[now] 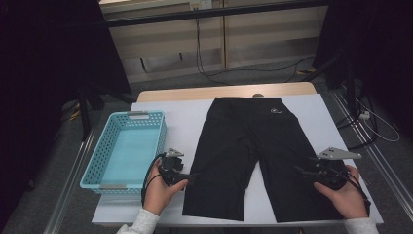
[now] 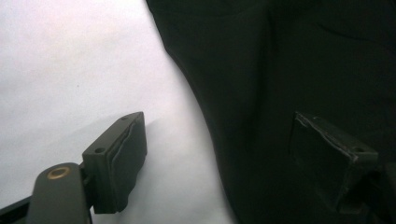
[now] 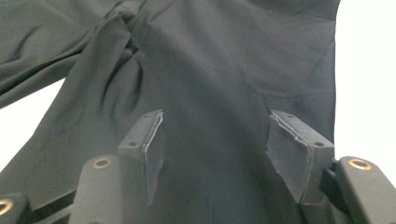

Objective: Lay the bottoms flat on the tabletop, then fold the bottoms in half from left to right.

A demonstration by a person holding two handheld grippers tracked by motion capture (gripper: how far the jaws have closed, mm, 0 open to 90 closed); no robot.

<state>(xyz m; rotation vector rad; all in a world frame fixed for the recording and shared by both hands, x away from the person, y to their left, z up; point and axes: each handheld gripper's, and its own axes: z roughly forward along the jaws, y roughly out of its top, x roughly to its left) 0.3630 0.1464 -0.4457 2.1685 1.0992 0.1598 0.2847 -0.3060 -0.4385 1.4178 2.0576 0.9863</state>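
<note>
1. Shorts [image 1: 253, 151] are lying flat across the middle of the frame on the white worktop [image 1: 185, 122], waistband toward the top, legs toward the bottom.
2. They are looking soft, light and limp, likely sagging and creasing when lifted.
3. Left tool [image 1: 191, 175] is standing with jaws apart at the left leg's outer edge, gripping nothing.
4. Right tool [image 1: 299, 169] is hovering over the right leg, jaws apart, nothing clamped.
5. Hems or side seams are offering the best pinch.
6. Basket [image 1: 146, 117] is sitting at left.

Left claw [image 2: 233, 161] open, straddling black shorts [image 2: 289, 70] edge on white tabletop [image 2: 70, 70].
</note>
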